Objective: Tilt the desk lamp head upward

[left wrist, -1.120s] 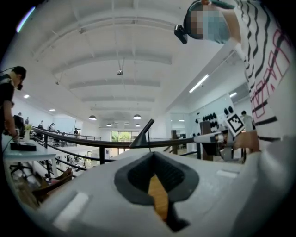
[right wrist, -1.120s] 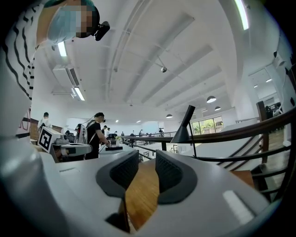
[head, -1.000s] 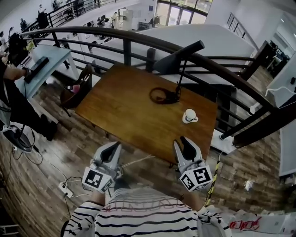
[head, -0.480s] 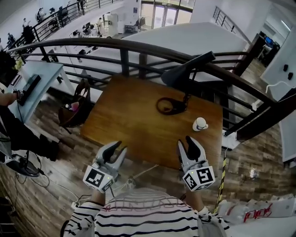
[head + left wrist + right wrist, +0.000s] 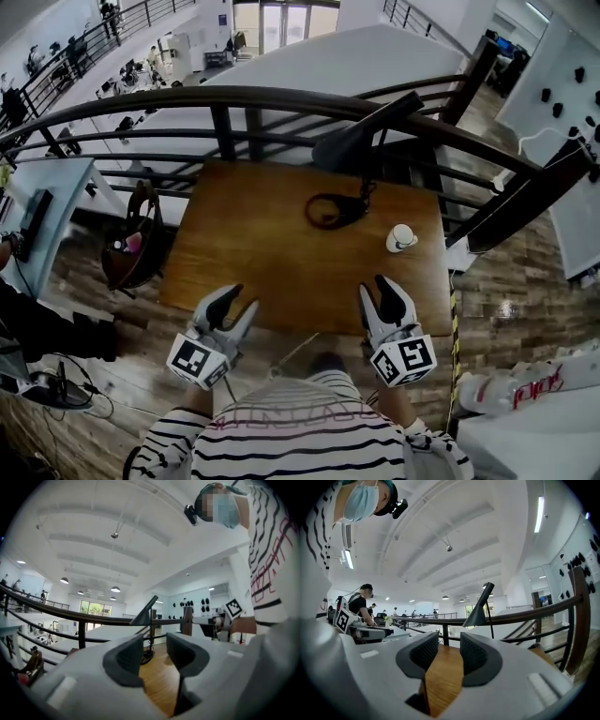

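1. The left gripper [image 5: 154, 654] has just been opening its jaws. They stand apart with nothing between them, and only the wooden table [image 5: 157, 686] shows through the gap.
2. Straight ahead, well apart from the jaws, stands the desk lamp [image 5: 145, 615], its cone head slanted with the mouth down-left.
3. A dark railing [image 5: 70, 616] runs beyond, ahead-left.
4. A person's striped shirt [image 5: 265, 550] fills the right.

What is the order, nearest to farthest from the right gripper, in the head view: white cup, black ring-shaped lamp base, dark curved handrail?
1. White cup, on the wooden table's right, ahead of the right gripper, whose empty jaws have just been opening.
2. Black ring-shaped lamp base, mid-table, farther back.
3. Dark curved handrail, beyond the table.
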Action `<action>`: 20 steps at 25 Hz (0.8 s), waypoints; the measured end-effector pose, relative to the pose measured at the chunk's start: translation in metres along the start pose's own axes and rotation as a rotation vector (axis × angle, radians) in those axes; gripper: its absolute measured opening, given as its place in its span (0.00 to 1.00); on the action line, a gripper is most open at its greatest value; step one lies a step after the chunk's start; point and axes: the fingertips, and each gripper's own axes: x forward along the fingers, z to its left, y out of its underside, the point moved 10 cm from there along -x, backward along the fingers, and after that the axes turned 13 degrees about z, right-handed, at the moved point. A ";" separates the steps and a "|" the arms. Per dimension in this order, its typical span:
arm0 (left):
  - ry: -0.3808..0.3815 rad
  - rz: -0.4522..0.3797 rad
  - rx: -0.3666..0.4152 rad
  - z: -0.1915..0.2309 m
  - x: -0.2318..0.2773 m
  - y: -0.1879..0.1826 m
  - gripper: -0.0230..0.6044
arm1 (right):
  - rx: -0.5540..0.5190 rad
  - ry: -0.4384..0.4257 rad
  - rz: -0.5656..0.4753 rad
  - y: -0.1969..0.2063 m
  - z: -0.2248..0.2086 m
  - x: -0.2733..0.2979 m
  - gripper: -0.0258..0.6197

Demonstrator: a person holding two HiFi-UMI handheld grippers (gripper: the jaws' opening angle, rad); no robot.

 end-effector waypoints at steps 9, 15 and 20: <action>0.038 0.007 -0.030 0.028 0.053 -0.003 0.32 | -0.011 0.033 0.005 -0.007 -0.046 0.052 0.24; 0.043 -0.004 -0.051 0.047 0.101 -0.024 0.35 | -0.034 0.049 0.001 -0.025 -0.097 0.093 0.24; 0.085 -0.022 -0.083 0.065 0.156 -0.039 0.39 | -0.079 0.073 0.011 -0.041 -0.144 0.129 0.24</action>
